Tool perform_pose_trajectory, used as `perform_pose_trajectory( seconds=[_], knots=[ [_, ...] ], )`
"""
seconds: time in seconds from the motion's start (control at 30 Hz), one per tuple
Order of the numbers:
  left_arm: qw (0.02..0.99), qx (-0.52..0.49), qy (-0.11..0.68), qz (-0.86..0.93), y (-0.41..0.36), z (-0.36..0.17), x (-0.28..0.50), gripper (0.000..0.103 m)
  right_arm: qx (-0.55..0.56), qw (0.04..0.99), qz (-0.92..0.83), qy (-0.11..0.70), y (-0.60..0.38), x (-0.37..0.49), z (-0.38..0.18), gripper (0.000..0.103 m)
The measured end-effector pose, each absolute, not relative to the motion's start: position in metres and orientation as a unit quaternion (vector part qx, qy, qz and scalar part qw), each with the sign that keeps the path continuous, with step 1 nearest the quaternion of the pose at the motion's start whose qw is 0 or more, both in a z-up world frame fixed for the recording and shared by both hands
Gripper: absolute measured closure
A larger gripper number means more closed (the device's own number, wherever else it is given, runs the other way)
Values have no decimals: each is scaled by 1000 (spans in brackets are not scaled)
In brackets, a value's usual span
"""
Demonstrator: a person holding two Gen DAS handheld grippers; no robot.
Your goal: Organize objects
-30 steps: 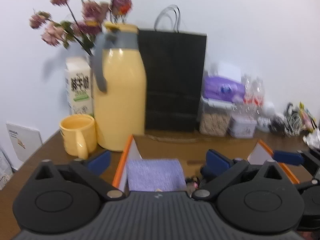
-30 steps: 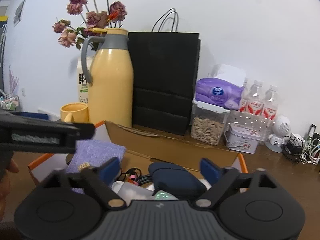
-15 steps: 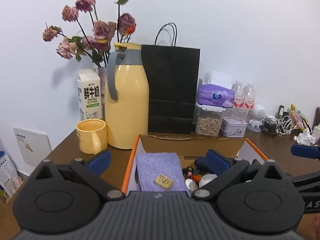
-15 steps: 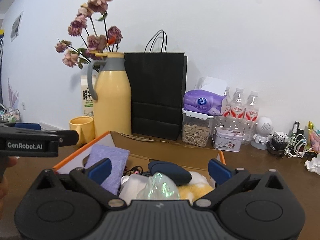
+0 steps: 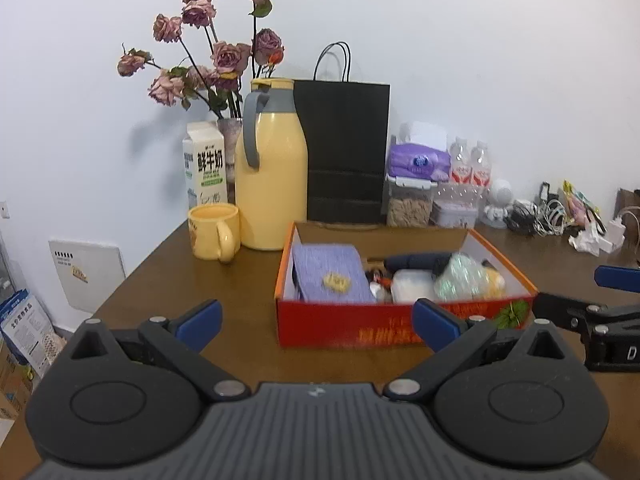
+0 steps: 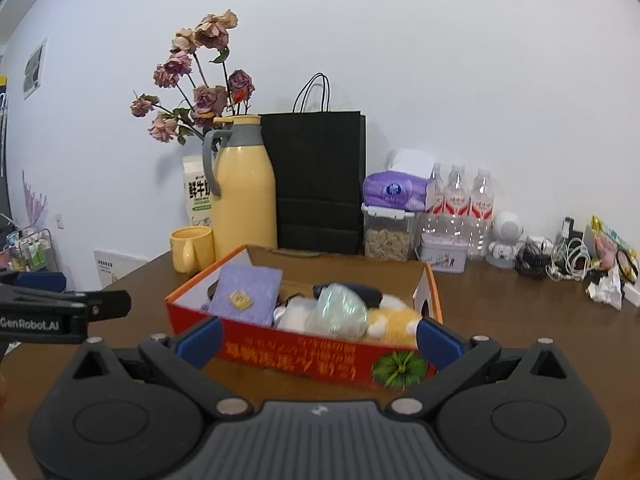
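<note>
A red open box (image 5: pixel 348 332) (image 6: pixel 288 354) sits on the brown table. It holds a folded purple cloth (image 5: pixel 330 272) (image 6: pixel 246 294) with a small yellow piece on top, a dark blue case (image 5: pixel 416 259), a white container (image 5: pixel 412 285), a shiny crinkled bag (image 5: pixel 460 276) (image 6: pixel 338 312) and a yellow plush (image 6: pixel 396 318). My left gripper (image 5: pixel 316 322) is open and empty, just in front of the box. My right gripper (image 6: pixel 318 338) is open and empty, also in front of the box.
Behind the box stand a yellow mug (image 5: pixel 214 232), a yellow thermos jug (image 5: pixel 272 184), a milk carton (image 5: pixel 206 168), a vase of dried roses (image 5: pixel 216 68), a black paper bag (image 5: pixel 346 152), food containers, water bottles (image 6: pixel 460 196) and tangled cables (image 6: pixel 560 254).
Both grippers have pulled back and up from over the box, so the whole box now shows in front of them. Both stay open and empty.
</note>
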State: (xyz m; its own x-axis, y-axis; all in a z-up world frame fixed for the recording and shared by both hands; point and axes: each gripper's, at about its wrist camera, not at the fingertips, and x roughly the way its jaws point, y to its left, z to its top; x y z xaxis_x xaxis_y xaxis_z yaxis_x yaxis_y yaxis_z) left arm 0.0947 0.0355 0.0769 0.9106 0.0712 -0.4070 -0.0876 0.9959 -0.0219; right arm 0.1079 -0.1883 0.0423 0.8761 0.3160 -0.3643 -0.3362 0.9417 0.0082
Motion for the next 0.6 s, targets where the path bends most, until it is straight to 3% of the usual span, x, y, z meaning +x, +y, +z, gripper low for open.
perform_pose_trajectory(
  seconds=[0.6],
  knots=[
    [971,-25,235,37,32,56,52,0,-17,964,161,212,-195,72,26,0]
  ],
)
